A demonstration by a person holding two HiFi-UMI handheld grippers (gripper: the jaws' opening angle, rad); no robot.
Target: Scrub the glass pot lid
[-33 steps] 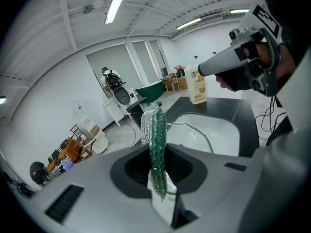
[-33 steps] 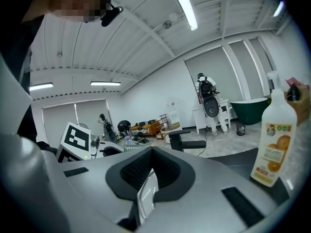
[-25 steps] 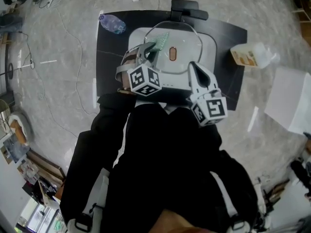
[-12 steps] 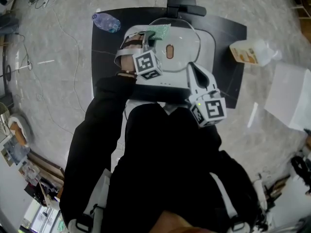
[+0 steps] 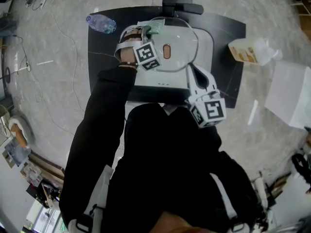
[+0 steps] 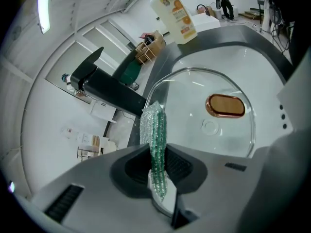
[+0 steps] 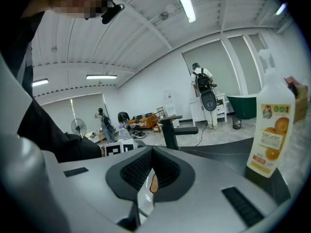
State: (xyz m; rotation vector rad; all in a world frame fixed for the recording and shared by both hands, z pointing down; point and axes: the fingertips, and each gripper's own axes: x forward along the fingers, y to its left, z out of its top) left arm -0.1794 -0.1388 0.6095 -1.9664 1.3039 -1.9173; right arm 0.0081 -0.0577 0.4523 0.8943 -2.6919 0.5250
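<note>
1 glass pot lid (image 5: 182, 47) lying in the sink (image 5: 206, 38), copper handle up. 2 grippers:
- left gripper (image 6: 158, 166): jaws pinching 1 green scrubber (image 6: 154, 127), which sits at the lid's rim on the sink's faucet (image 5: 182, 6) side.
- right gripper (image 7: 148, 183): jaws pressed onto the lid's thin rim at the sink's near side.

Beside the sink: 1 detergent bottle (image 5: 250, 52) to the right, 1 water bottle (image 5: 101, 23) to the left.

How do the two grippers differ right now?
The left gripper clamps a green scrubber; the right gripper pinches the lid by its rim. The left one is at the lid's far left edge, the right one at its near right edge. Both have their jaws shut on something.
</note>
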